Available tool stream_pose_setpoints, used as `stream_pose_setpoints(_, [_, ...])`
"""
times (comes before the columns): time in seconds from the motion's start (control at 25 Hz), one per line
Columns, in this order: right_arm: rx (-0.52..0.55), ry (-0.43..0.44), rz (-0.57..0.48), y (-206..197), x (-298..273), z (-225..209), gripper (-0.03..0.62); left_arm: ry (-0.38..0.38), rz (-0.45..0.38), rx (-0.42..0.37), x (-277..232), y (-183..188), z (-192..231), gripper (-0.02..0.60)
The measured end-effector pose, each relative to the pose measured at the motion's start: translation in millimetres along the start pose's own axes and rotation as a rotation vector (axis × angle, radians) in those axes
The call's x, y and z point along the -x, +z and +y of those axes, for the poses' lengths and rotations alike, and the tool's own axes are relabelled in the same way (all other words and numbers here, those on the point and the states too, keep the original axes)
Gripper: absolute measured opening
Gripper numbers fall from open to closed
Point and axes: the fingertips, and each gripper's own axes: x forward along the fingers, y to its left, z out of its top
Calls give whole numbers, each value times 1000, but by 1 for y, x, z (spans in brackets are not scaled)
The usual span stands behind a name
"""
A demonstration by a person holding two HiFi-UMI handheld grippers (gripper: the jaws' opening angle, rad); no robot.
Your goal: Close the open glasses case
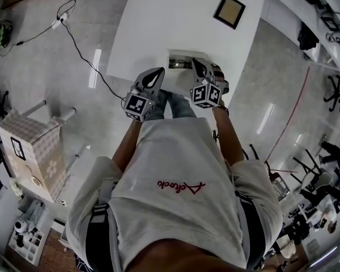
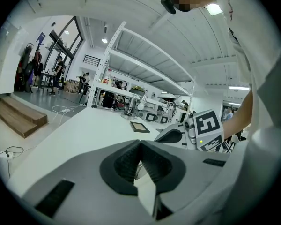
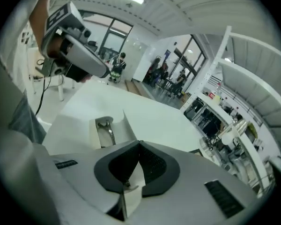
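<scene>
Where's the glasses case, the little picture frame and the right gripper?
glasses case (image 3: 124,125): right gripper view, on its raised white lid.
picture frame (image 1: 229,11): head view, on its tan middle.
right gripper (image 3: 139,145): right gripper view, where its shut jaw tips meet.

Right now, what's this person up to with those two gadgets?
A person stands at a white table with a gripper in each hand. An open glasses case lies at its edge, glasses inside. The left gripper and right gripper are both shut and empty, near the case. Its lid stands open.
</scene>
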Motion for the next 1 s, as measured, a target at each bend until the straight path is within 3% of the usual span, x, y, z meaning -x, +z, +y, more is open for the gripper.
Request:
stream_pose_setpoints(0.16, [244,-5,54,-4,-3,5,6,5,4,10,1,-2,3,9])
stream_pose_setpoints(0.24, [314,0,64,-3,-4,10,6,7,3,12,3,-1,6,9])
stream_pose_setpoints(0.32, [314,-3,61,-2,-3,11,8,7,2,13,4,-1,7,9])
stream_pose_setpoints(0.4, [297,-13,65,-3,-3,9,131,5,0,14,4,-1,6,9])
stream_pose_setpoints(0.48, [298,-28,74,-4,-4,5,158,3,2,14,2,-1,5,9])
stream_pose_setpoints(0.6, [307,-24,82,-6,-9,2,156,-1,3,16,-1,0,5,9])
stream_pose_setpoints(0.68, [316,-16,77,-5,-10,1,124,-2,4,16,-1,-1,4,9])
stream_pose_setpoints(0.76, [328,-13,75,-5,-10,2,47,-1,7,16,-1,-2,4,9])
stream_pose_setpoints(1.0, [336,-1,76,-6,-8,8,35,0,5,18,0,-3,6,9])
